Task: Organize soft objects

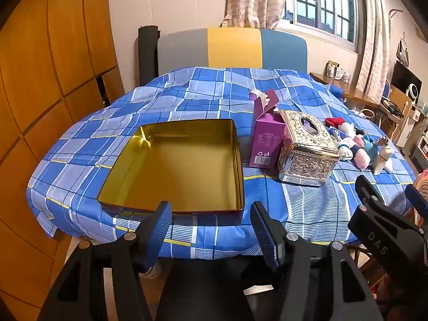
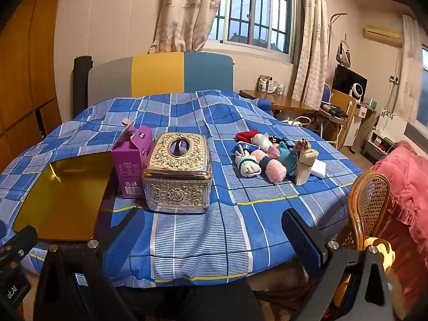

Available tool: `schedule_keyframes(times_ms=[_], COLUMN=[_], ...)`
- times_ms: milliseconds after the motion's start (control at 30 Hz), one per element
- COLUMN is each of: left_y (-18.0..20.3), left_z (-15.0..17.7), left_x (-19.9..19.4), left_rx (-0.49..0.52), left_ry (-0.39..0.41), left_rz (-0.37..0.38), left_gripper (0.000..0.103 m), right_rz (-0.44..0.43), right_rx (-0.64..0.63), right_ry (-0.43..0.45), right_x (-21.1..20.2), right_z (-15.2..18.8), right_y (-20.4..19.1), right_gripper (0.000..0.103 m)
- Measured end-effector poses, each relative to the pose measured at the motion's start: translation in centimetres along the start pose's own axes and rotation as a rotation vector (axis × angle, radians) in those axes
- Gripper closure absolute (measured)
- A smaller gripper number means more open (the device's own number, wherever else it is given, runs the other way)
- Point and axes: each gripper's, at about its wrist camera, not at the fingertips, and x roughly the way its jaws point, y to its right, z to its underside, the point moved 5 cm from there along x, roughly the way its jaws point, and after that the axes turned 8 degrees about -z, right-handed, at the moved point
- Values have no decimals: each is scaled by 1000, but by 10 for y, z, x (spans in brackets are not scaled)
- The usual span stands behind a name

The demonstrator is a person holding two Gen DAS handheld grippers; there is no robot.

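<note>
A pile of rolled socks and other small soft things (image 2: 263,157) lies on the right side of the blue checked cloth (image 2: 240,208); in the left wrist view the pile (image 1: 358,147) shows past the tissue box. An empty gold tin (image 1: 174,168) sits on the left, also visible as the tin (image 2: 61,198) in the right wrist view. My left gripper (image 1: 212,230) hovers open at the tin's near rim, nothing between its blue pads. My right gripper (image 2: 187,240) is spread wide and empty at the near table edge, well short of the pile. It shows as the right gripper (image 1: 388,214) beside the left one.
An ornate metal tissue box (image 2: 179,174) and an opened purple carton (image 2: 133,160) stand between tin and pile. A rattan chair back (image 2: 369,203) and a pink quilt (image 2: 406,182) flank the table's right. A grey, yellow and blue panel (image 1: 232,48) stands behind.
</note>
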Motion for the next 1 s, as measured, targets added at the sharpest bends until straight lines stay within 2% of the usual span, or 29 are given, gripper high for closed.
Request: schedule_keyframes(times_ms=[300, 1000], left_y=[-2, 2], left_z=[0, 3], left_x=[-3, 3], left_rx=[13, 8], left_ry=[15, -8], left_rz=[-2, 4], left_gripper=[41, 41], right_rz=[5, -7], right_rx=[3, 1], right_ry=[-4, -27], right_x=[3, 8], right_z=[2, 5], right_y=[1, 1], right_gripper=[0, 0])
